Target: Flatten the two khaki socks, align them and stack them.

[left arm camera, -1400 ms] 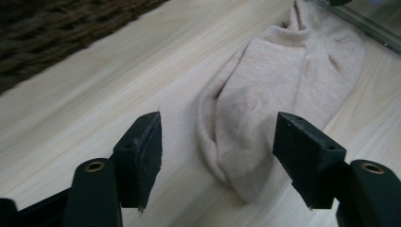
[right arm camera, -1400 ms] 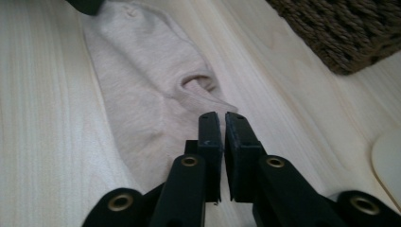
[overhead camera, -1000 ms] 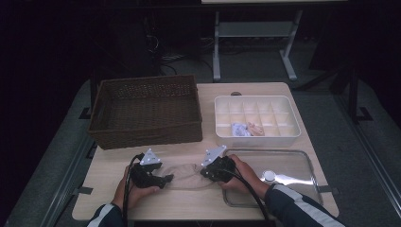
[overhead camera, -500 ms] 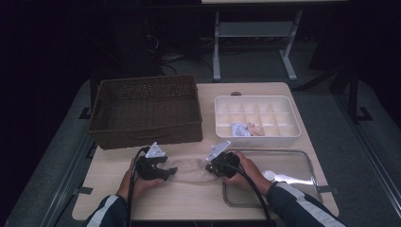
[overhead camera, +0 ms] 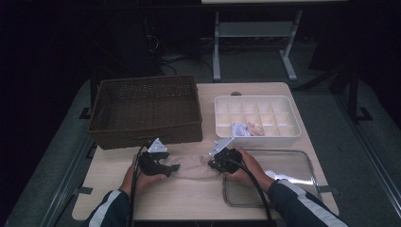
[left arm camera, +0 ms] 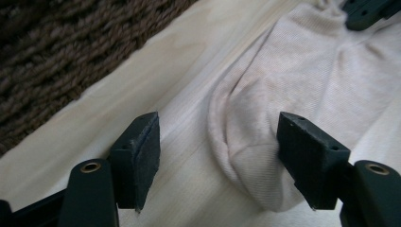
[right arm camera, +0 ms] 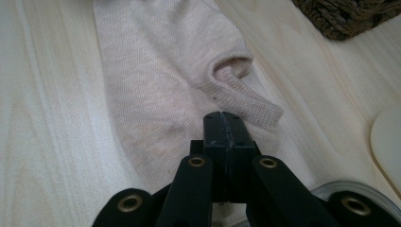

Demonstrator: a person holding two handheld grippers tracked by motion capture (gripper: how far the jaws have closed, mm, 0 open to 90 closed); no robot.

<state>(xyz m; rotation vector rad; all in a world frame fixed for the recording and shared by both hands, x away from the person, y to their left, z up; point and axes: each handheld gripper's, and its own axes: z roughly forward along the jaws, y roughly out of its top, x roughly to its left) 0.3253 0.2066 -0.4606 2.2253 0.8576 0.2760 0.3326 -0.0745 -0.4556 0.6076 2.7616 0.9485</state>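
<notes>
A pale beige sock (overhead camera: 194, 165) lies flat on the wooden table between my two grippers. Its toe end (left arm camera: 246, 156) rests between the jaws of my left gripper (left arm camera: 217, 156), which stand wide apart and have just been opening; the pads do not press on it. In the high view the left gripper (overhead camera: 174, 167) points right toward the sock. My right gripper (right arm camera: 226, 125) is shut, its tips pinching the sock (right arm camera: 165, 75) by the folded ribbed cuff (right arm camera: 246, 101). In the high view the right gripper (overhead camera: 212, 163) points left.
A brown wicker basket (overhead camera: 146, 109) stands just behind the left gripper. A white compartment tray (overhead camera: 257, 101) with small items (overhead camera: 248, 129) sits at the back right. A shallow clear tray (overhead camera: 302, 158) lies under the right forearm. The table's front edge is near.
The left gripper has shifted a little right and away from the person. The sock, bunched between the grippers before, now lies stretched out. The right gripper has stayed in place.
</notes>
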